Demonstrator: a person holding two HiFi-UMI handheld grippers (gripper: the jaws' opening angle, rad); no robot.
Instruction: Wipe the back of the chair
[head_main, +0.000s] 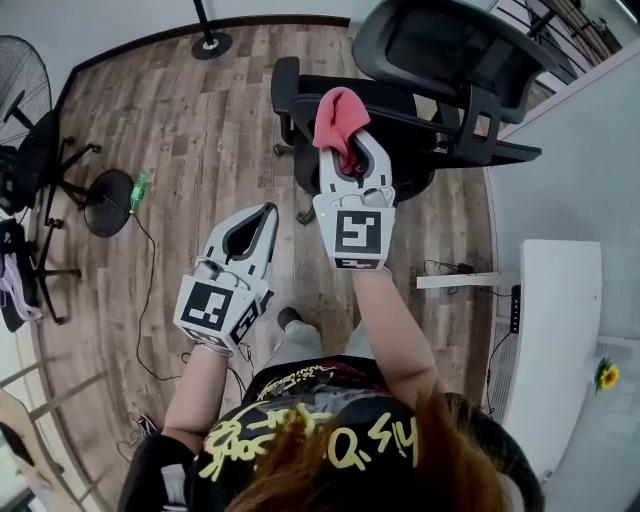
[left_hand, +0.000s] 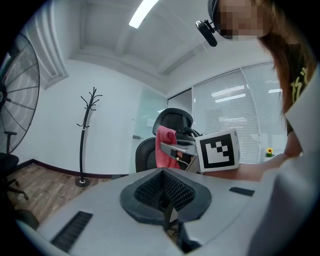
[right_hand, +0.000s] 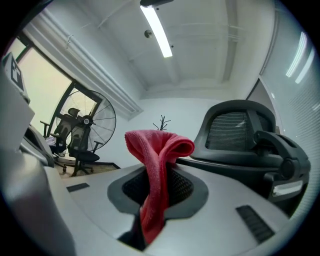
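The black office chair (head_main: 400, 120) stands ahead of me on the wood floor, its mesh back (head_main: 450, 45) tipped toward the right. My right gripper (head_main: 350, 150) is held over the seat, shut on a red cloth (head_main: 340, 115) that bulges out above the jaws. In the right gripper view the cloth (right_hand: 157, 165) hangs folded between the jaws, with the chair back (right_hand: 235, 130) close behind on the right. My left gripper (head_main: 266, 212) is lower and to the left, short of the chair, shut with nothing in it. From the left gripper view the chair (left_hand: 172, 120) and cloth (left_hand: 165, 145) are ahead.
A standing fan (head_main: 20, 90) and a second chair's base (head_main: 108, 200) are at the left, with a green bottle (head_main: 139, 190) beside it. A coat stand's foot (head_main: 210, 45) is at the back. A white desk (head_main: 555, 330) lines the right; cables cross the floor.
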